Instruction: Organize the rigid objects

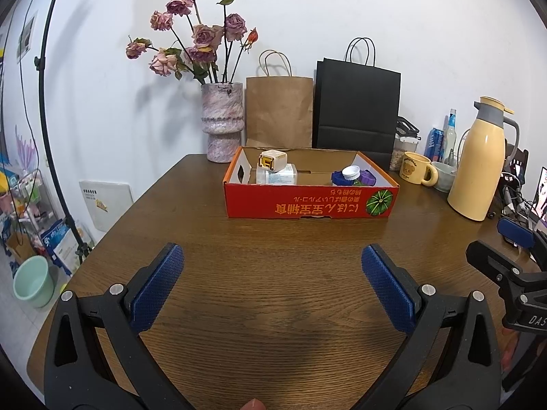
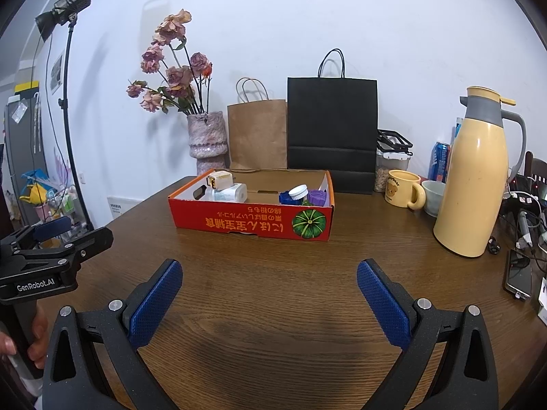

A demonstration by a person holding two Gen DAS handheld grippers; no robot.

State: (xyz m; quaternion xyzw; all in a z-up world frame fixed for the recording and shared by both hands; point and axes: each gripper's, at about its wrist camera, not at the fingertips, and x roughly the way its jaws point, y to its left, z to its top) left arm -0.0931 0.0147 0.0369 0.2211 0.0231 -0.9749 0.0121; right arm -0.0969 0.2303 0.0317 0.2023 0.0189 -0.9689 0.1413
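Two grippers, left gripper (image 1: 272,256) and right gripper (image 2: 269,273), hover over bare table (image 1: 273,290), jaws wide apart, holding nothing. Red box (image 1: 309,205) near table's far edge holds cube (image 1: 271,160), clear container (image 1: 277,175), bottles (image 1: 354,176).

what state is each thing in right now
left claw: open, empty, above the table
right claw: open, empty
red box: open-topped, holding items
white cap: lying on the blue and purple lids
cube: resting on the clear container
thermos: upright, lid shut
yellow mug: upright
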